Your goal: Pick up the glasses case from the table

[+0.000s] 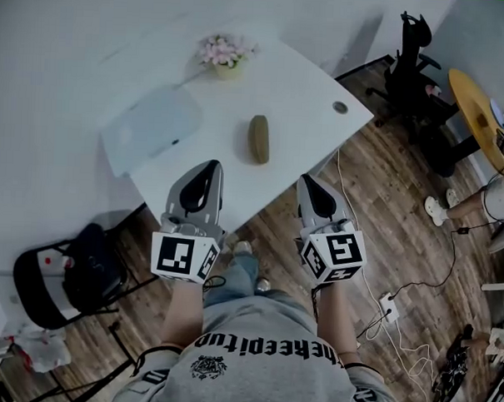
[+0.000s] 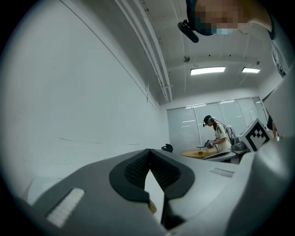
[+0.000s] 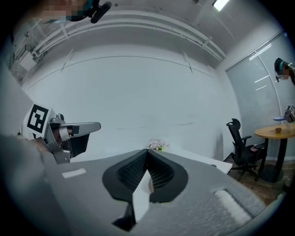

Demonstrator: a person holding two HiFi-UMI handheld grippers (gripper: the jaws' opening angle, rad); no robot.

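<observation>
The white table fills the upper middle of the head view. Short of its near edge, the left tongs and right tongs each have their jaws pressed together with nothing between them. The olive-brown glasses case lies alone near the table's middle, well apart from both. It looks like a light, rigid, smooth-skinned shell. Taking it across the narrow middle should work best, since its rounded ends could squirt out of a grip.
</observation>
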